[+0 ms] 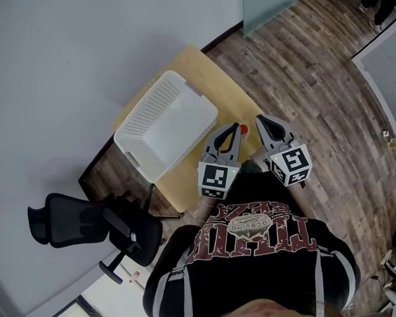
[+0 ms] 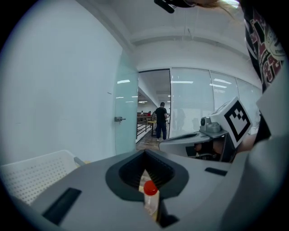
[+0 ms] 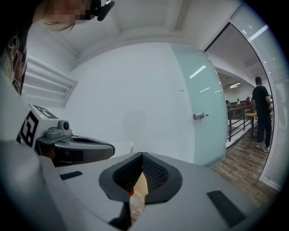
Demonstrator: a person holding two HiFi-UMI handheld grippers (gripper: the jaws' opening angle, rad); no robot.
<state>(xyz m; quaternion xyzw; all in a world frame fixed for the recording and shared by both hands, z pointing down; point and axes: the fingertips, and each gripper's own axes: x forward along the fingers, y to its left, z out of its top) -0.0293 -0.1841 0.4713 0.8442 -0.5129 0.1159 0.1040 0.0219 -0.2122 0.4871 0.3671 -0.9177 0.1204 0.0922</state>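
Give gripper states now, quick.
Left gripper: closed, holding nothing; the red-capped bottle shows past it, not gripped.
Right gripper: closed, holding nothing.

One bottle (image 1: pixel 244 130), one basket (image 1: pixel 147 112), one chair (image 1: pixel 82 224)

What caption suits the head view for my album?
Left tool and right tool hover by a red-capped bottle, beside a white perforated basket on a wooden table.

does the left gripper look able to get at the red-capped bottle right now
Probably yes: the left gripper hangs near the red-capped bottle with nothing between them, though its jaws are shut and would have to open first.
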